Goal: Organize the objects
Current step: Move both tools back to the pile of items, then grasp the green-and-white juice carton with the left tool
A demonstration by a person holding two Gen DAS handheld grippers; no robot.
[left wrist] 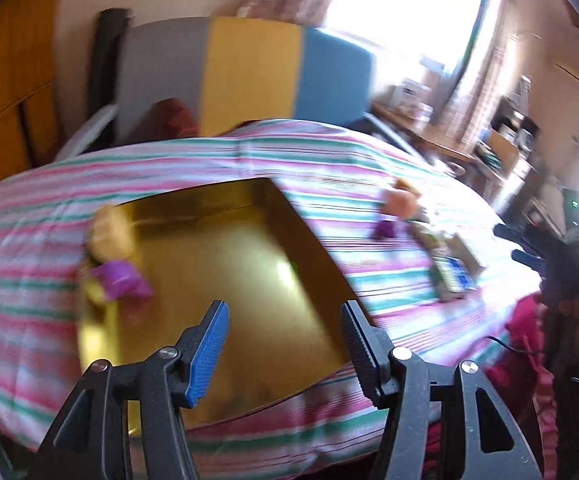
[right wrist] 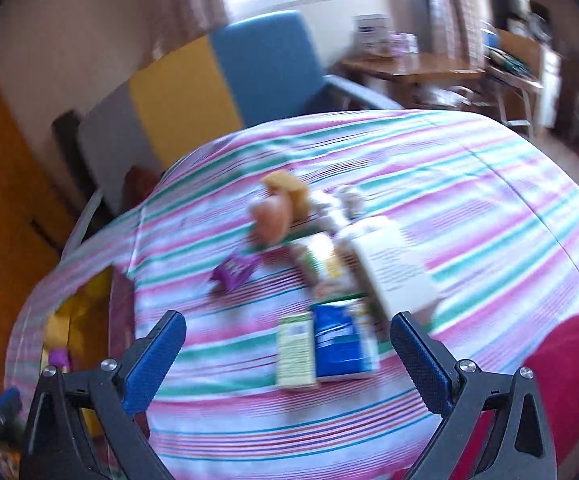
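Observation:
A gold tray lies on the striped bed cover. A doll with yellow hair and a purple dress lies at the tray's left edge. My left gripper is open and empty above the tray's near part. In the right wrist view a pile lies on the bed: a second doll, a purple packet, a white box, a blue packet and a pale green box. My right gripper is open and empty, just before the green box and blue packet.
A chair with grey, yellow and blue panels stands behind the bed. A wooden desk with clutter stands by the window. A wooden cupboard is at the left. A dark red cloth lies at the bed's right near edge.

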